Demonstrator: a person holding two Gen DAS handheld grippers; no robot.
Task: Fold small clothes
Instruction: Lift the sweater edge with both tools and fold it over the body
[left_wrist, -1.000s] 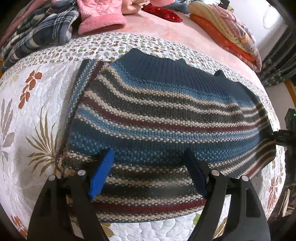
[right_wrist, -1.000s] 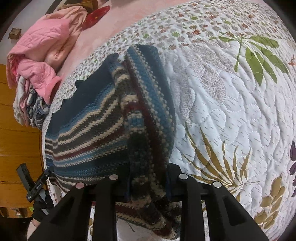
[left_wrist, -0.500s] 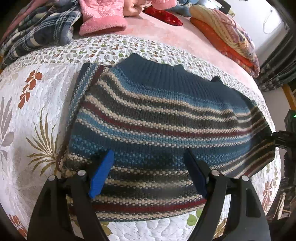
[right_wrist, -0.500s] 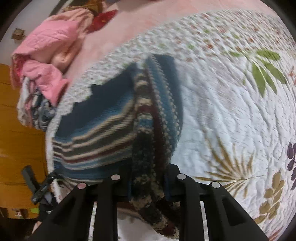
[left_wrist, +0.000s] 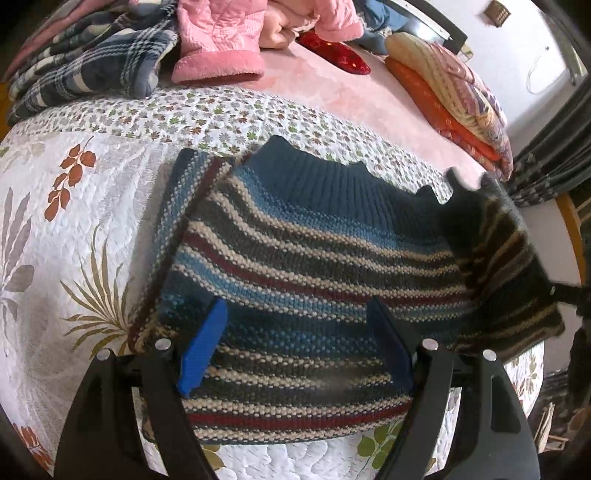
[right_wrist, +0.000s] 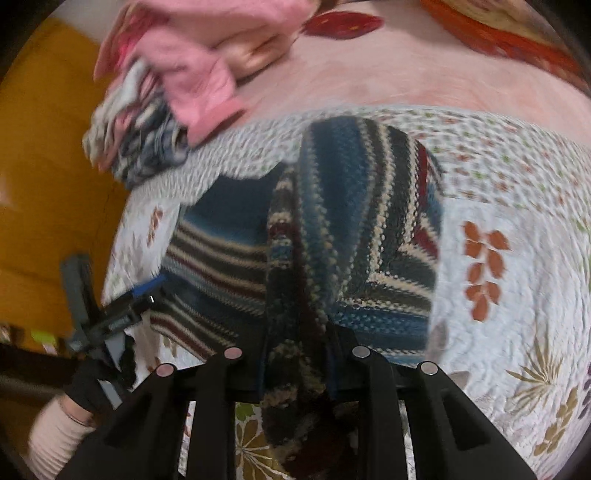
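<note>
While the striped sweater (left_wrist: 314, 266) lies spread on the floral quilt (left_wrist: 74, 221), the left claw (left_wrist: 295, 350) hovers over its lower part with its blue-padded fingers (left_wrist: 201, 347) spread wide, the knit showing between them and nothing pinched. Beyond the left claw's tips the dark ribbed collar points away, and off to its right one edge of the sweater is lifted and turned inward, blurred. The right claw (right_wrist: 295, 354) is pressed together on a bunched fold of the striped sweater (right_wrist: 351, 240), which runs up between its fingers and drapes ahead of it over the rest of the garment. To the right of that claw the quilt (right_wrist: 498, 332) shows orange leaf prints; to its left the other claw (right_wrist: 110, 321) appears at the sweater's far edge, a gloved hand (right_wrist: 88, 391) behind it. Far ahead of the left claw lie a pink garment (left_wrist: 218, 40), a plaid blanket (left_wrist: 92, 62) and folded bedding (left_wrist: 450, 92).
</note>
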